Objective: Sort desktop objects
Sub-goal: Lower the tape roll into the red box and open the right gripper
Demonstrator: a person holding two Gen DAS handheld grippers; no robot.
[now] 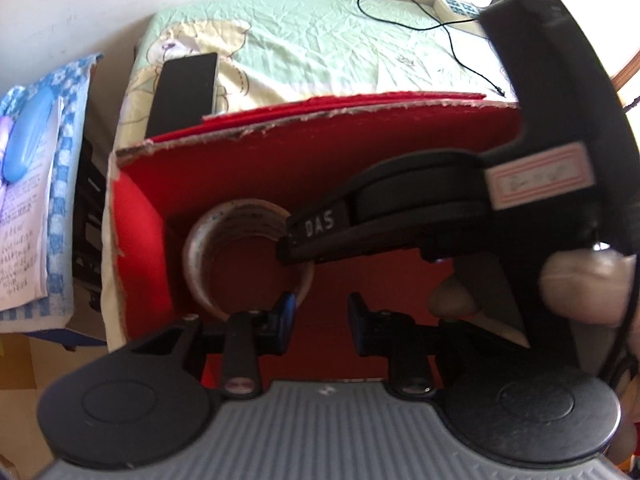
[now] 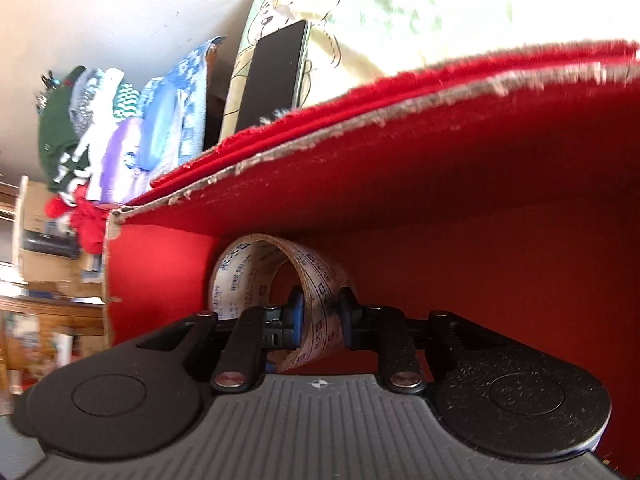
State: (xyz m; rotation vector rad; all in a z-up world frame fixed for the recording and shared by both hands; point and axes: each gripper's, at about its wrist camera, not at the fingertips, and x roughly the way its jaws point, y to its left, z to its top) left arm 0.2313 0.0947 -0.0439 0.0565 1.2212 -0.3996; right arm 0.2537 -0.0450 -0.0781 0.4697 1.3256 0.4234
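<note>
A roll of printed tape (image 1: 200, 256) stands on edge inside a torn red cardboard box (image 1: 320, 152), near its left wall. My right gripper (image 1: 292, 240) reaches into the box from the right and meets the roll's far rim. In the right wrist view this gripper (image 2: 322, 316) is shut on the wall of the tape roll (image 2: 312, 276), one finger inside the ring and one outside, low in the red box (image 2: 480, 208). My left gripper (image 1: 320, 320) hovers open over the box floor, just right of the roll, holding nothing.
A black phone (image 1: 184, 92) lies on the pale green bear-print cloth (image 1: 300, 40) behind the box, with a thin black cable (image 1: 452, 36) further right. A blue checked cloth with a booklet (image 1: 24, 220) sits to the left. A person's fingers (image 1: 580, 288) hold the right gripper.
</note>
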